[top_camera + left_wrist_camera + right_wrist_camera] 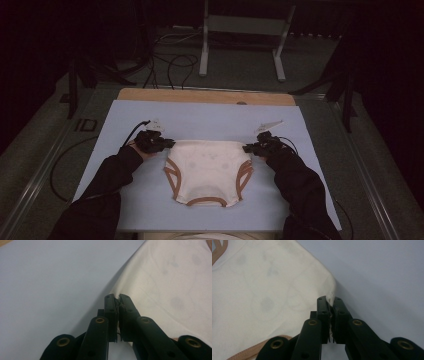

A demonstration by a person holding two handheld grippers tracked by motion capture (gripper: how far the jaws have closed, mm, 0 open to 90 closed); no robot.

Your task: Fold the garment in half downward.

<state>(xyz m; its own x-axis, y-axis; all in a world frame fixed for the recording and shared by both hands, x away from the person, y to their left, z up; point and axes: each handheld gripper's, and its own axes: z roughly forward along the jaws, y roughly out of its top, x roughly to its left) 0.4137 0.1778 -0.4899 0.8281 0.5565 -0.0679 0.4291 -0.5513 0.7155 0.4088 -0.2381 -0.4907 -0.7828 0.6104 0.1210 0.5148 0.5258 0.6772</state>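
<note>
A cream pair of small underpants [207, 170] with tan trim lies flat on the pale blue mat [210, 120], waistband away from the person. My left gripper [169, 143] is shut on the waistband's left corner; in the left gripper view its jaws [117, 298] pinch the cream cloth [170, 280] at its edge. My right gripper [246, 148] is shut on the waistband's right corner; in the right gripper view the jaws [330, 301] clamp the corner of the cloth [262, 290]. Faint printed shapes show on the fabric.
The mat lies on a wooden board [200, 95] whose far edge shows. Black cables [170, 65] trail on the floor behind, beside a grey metal stand [240, 35]. Bare mat lies all around the garment.
</note>
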